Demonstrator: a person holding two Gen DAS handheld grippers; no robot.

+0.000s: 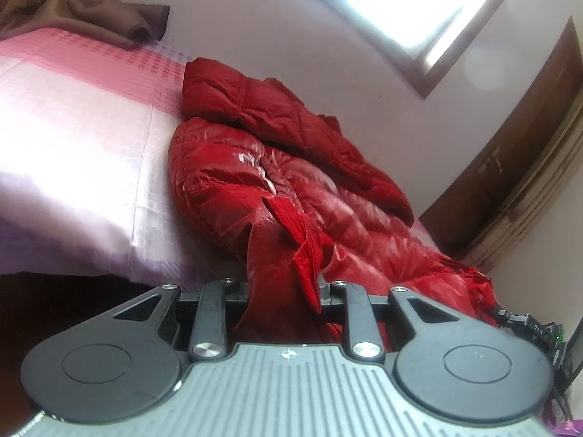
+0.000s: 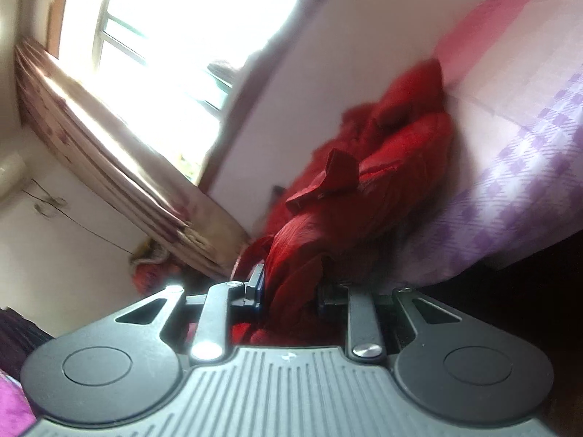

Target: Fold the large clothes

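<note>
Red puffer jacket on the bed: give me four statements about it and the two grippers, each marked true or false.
1. The shiny red quilted puffer jacket lies on a pink and lilac checked bedsheet. True.
2. The left gripper is open and holds nothing. False: its fingers are shut on red jacket fabric.
3. The right gripper grips jacket fabric. True.
4. The jacket is neatly folded into a flat square. False: it is rumpled and stretched out.
</note>
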